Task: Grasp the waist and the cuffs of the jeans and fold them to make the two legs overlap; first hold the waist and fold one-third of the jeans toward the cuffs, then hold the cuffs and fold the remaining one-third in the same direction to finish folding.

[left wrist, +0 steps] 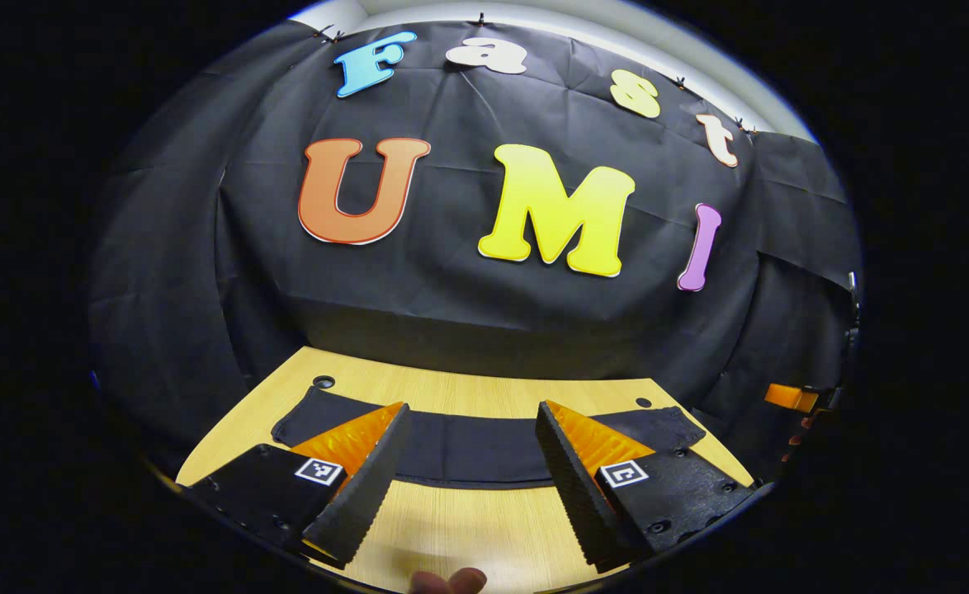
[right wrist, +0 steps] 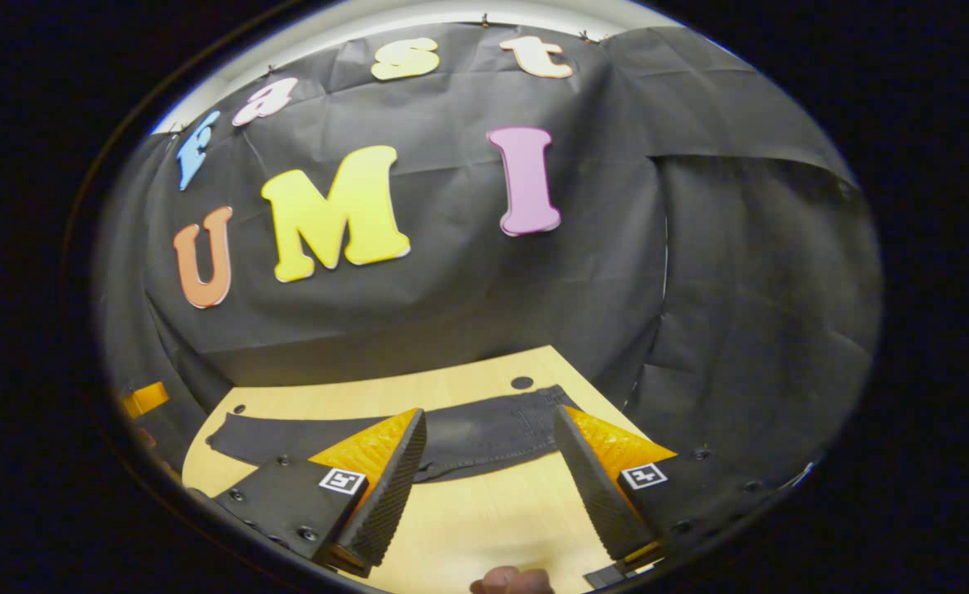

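Note:
Dark jeans [left wrist: 468, 450] lie flat and stretched out across the wooden table [left wrist: 451, 528], running from left to right. In the left gripper view my left gripper [left wrist: 472, 466] hovers open above the near edge of the jeans, nothing between its fingers. In the right gripper view the jeans [right wrist: 468, 433] show a wider end at the right, near a hole in the table, and a narrower end [right wrist: 241, 441] at the left. My right gripper [right wrist: 489, 470] is open above the near edge of that wider end, holding nothing.
The table [right wrist: 484, 528] has small round holes [left wrist: 323, 382] near its far corners. The black cloth wall stands right behind the table. An orange-and-black device [left wrist: 794, 400] sits at the far right edge of the left gripper view. A fingertip [left wrist: 451, 582] pokes in at the bottom.

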A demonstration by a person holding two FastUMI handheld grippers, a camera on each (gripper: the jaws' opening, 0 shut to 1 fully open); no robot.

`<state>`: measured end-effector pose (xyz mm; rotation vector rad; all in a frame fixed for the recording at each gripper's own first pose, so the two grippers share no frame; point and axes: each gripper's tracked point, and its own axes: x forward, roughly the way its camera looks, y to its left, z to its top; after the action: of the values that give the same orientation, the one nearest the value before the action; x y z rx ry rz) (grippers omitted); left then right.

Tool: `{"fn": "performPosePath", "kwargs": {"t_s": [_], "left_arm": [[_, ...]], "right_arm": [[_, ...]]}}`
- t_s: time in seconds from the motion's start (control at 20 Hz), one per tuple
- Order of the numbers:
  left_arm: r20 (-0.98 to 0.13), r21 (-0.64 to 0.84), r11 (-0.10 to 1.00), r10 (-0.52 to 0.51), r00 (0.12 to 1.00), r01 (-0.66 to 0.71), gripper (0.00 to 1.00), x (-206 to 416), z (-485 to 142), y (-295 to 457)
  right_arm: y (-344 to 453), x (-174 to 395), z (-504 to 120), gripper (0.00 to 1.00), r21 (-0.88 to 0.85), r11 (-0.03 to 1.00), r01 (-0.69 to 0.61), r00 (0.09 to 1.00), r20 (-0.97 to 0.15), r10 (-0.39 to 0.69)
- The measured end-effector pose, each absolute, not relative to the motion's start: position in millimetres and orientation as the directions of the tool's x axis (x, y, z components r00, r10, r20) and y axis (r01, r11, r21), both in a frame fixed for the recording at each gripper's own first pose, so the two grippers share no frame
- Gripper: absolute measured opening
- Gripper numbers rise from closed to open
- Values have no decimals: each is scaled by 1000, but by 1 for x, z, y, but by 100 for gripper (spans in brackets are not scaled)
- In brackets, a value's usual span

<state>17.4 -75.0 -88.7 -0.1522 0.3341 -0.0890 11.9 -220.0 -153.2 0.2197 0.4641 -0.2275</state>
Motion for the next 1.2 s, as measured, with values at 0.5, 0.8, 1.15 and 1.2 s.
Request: {"fn": "performPosePath", "kwargs": {"t_s": [0.5,0.8,1.15,1.2], "left_arm": [[-448,-138,990,-74,891,13,97,26,-109,-114],[-494,-111,994,-58,867,4,97,27,-116,-134],[-539,-126,989,-3,842,-77,98,22,-131,-125],[-544,-130,988,2,839,-87,98,20,-132,-124]], "right_arm": [[-344,102,-329,96,341,791,507,747,-633,-206],[-372,143,-391,96,360,726,587,695,-684,-222],[-382,165,-419,97,336,726,600,677,-697,-237],[-381,170,-417,96,341,729,593,682,-694,-231]]}}
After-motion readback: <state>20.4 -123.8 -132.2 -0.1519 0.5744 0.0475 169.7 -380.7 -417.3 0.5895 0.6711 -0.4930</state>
